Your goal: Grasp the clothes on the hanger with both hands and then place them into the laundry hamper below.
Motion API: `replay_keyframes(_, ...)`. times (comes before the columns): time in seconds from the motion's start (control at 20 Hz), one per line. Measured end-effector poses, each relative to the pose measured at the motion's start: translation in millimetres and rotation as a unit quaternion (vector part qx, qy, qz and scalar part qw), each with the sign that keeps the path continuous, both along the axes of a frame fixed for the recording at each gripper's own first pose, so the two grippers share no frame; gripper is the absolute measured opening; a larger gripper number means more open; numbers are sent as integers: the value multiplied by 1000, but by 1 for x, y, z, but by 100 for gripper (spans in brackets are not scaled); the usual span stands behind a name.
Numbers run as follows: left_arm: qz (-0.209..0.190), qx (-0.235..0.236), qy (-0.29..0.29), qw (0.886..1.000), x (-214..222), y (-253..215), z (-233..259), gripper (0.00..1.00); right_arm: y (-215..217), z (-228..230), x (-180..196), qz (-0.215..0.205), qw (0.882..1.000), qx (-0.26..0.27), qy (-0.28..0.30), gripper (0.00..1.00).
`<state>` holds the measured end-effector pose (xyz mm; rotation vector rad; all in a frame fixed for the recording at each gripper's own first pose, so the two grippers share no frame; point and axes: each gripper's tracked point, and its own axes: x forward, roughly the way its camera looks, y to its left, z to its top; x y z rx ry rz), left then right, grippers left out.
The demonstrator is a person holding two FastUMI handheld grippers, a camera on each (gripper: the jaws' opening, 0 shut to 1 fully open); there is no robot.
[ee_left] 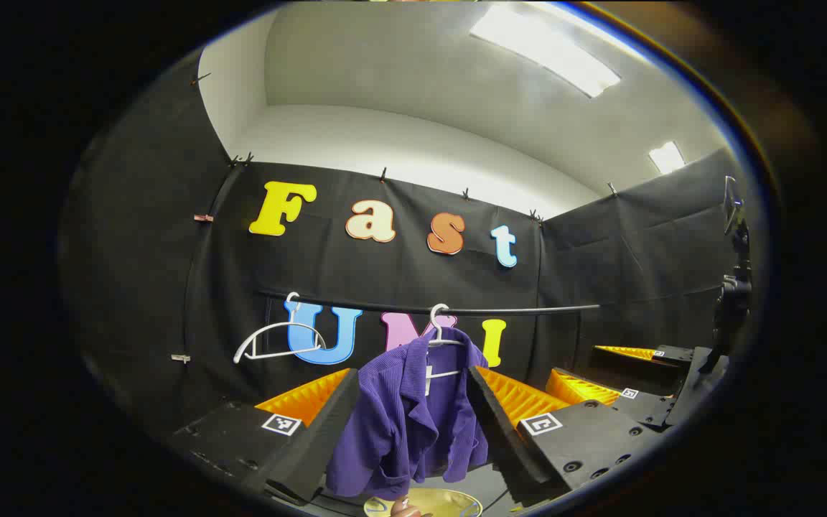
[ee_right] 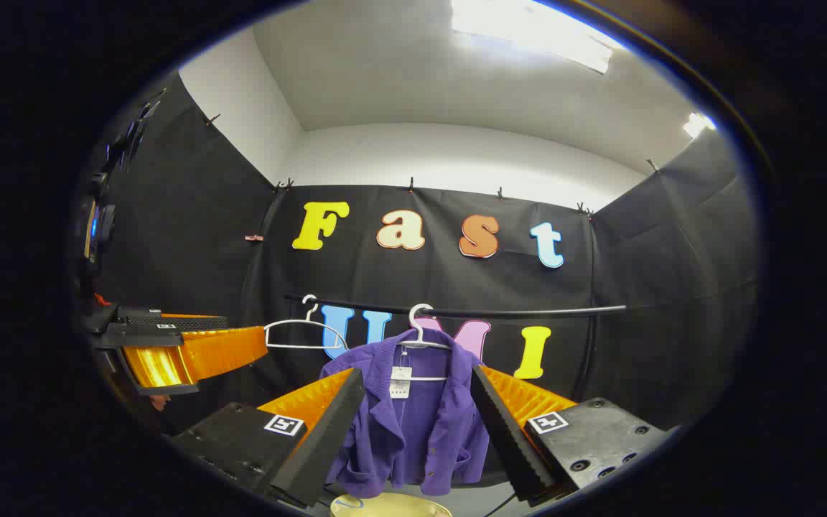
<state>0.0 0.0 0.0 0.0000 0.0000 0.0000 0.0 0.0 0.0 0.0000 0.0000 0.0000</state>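
Hanging from a white hanger (ee_right: pixel 421 337) on the rail (ee_right: pixel 528 311), a purple jacket (ee_right: pixel 413 424) faces both spread grippers, left (ee_left: pixel 413 424) and right (ee_right: pixel 417 424), above a yellow hamper (ee_right: pixel 388 505).

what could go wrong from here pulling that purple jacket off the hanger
1. The purple jacket hangs on a white hanger hooked over the rail; a downward tug could drag the hanger off with it.
2. Both hand-held grippers, left and right, are open and apart from the fabric; uneven grips could leave one side caught.
3. An empty hanger hangs beside it and could get knocked.
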Motion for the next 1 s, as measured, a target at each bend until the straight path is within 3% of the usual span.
replay_keyframes(1.0, -4, 12, -7, 1000, -13, -9, 7, 95, 18, 17, -1, 35, 999, -2, -28, 97)
